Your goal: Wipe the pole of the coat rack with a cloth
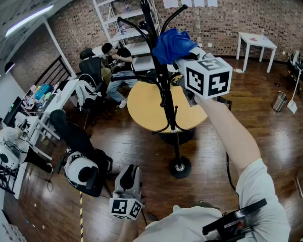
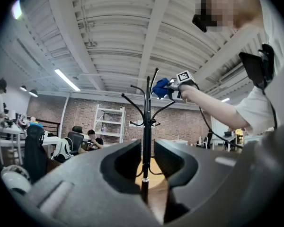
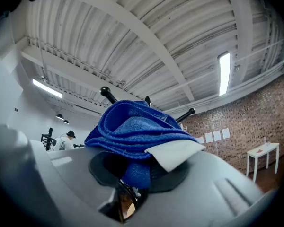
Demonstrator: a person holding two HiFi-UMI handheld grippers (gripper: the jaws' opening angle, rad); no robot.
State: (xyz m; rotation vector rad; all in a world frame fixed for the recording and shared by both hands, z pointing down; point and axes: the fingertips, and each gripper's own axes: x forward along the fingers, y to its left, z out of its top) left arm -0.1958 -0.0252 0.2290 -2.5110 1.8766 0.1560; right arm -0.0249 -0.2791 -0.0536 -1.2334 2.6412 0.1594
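right tool (image 3: 132, 183) clamps the crumpled blue microfibre cloth (image 1: 171, 44) at the top of the black metal coat-rack pole (image 1: 165, 95). judging by that, the lower pole remains to wipe. left tool (image 2: 146, 162): jaws apart, holding nothing.

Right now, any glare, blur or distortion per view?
Head view: sharp, edges barrel-bent, pole readable. Left gripper view: strong fisheye, dark corners, the open jaws of the left gripper soft up close, far pole crisp. Right gripper view: strip light blown out, cloth sharp in the right gripper, corners vignetted.
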